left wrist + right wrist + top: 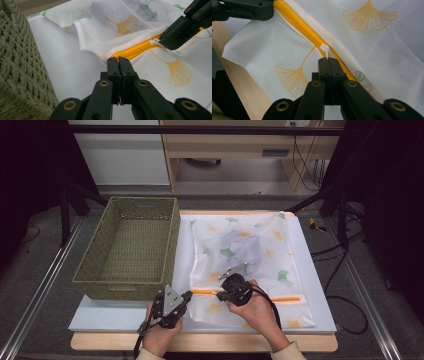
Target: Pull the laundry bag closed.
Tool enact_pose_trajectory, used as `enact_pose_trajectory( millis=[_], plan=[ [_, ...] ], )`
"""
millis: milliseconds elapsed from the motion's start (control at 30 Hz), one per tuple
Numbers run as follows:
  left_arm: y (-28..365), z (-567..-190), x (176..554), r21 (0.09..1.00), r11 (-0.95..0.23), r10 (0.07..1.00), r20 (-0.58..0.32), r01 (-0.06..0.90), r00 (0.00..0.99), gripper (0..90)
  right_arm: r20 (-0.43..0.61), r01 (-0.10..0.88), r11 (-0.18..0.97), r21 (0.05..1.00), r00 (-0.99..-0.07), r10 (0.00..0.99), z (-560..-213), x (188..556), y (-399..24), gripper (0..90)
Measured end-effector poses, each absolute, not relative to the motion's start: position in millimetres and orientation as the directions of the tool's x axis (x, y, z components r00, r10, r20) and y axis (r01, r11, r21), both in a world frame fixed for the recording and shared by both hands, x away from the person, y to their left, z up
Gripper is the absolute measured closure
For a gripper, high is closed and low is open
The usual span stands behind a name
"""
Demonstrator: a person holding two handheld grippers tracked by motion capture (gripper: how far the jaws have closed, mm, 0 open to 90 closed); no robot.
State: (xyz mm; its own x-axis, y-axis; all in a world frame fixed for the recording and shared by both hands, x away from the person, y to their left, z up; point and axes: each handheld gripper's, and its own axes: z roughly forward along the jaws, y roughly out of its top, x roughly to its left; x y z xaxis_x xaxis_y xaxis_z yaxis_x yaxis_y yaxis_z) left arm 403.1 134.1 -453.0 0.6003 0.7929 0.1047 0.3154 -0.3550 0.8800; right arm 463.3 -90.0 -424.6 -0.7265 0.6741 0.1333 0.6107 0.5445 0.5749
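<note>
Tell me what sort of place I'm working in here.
Likely a lab or recording rig rather than a home: a white tabletop inside black metal framing, loose cables on the grey floor, and a plain wooden desk behind.

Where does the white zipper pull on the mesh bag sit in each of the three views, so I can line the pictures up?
High view: hidden under the right gripper, at the left part of the orange zipper.
Left gripper view: the white zipper pull is at right of centre, at the tip of the right gripper.
Right gripper view: centre, just above the shut jaws, pinched by its tab.
Shared landmark: the orange zipper.
</note>
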Motion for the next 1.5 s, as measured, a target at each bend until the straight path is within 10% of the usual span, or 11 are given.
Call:
enact_pose_trajectory(
  millis=[1500],
  plan=[
    [136.7,-451.6,402.2,0.877,-0.363,0.796,0.116,0.315,0.594,88.6,0.103,0.679,0.53,0.508,-0.658,0.746,-429.5,460.5,-121.9,90.0]
  ],
)
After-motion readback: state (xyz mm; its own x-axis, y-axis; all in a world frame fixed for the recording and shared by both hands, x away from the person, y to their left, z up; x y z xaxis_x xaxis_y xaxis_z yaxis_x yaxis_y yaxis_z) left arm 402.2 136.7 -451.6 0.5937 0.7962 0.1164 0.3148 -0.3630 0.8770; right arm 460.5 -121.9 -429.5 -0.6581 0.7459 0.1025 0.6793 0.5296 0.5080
